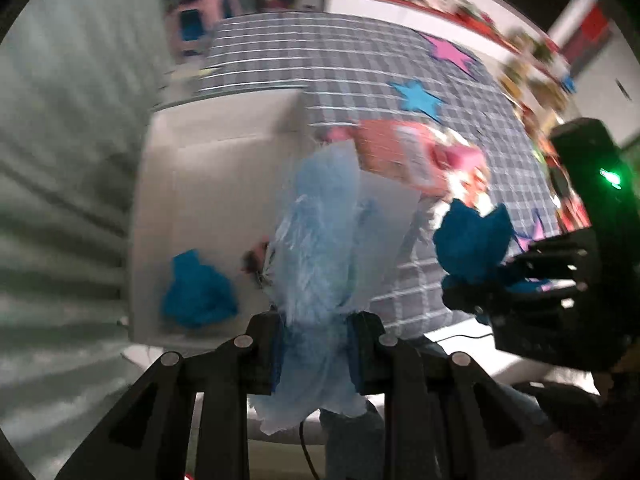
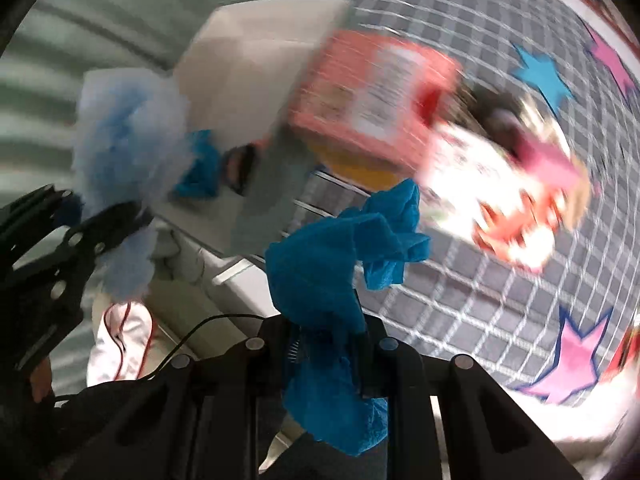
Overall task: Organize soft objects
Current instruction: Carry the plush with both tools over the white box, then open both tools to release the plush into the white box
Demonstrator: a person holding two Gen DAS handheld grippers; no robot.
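My left gripper (image 1: 316, 354) is shut on a pale blue fluffy cloth in a clear wrapper (image 1: 320, 232), held over the near edge of a white box (image 1: 224, 132). A dark blue cloth (image 1: 196, 292) lies inside that box. My right gripper (image 2: 330, 354) is shut on another dark blue cloth (image 2: 340, 248), hanging above the checked mat (image 2: 460, 288). In the left wrist view the right gripper (image 1: 472, 292) shows at the right with its blue cloth (image 1: 472, 240). The right wrist view shows the left gripper (image 2: 100, 216) at the left, holding the pale cloth (image 2: 120, 140) by the box (image 2: 248, 68).
A grey checked mat (image 1: 360, 64) with blue and pink stars covers the table. Red and pink packages (image 2: 380, 96) and a bright heap of soft items (image 2: 512, 200) lie beside the box. Pale striped flooring (image 1: 60, 160) surrounds the table. A cable (image 2: 200, 328) runs below.
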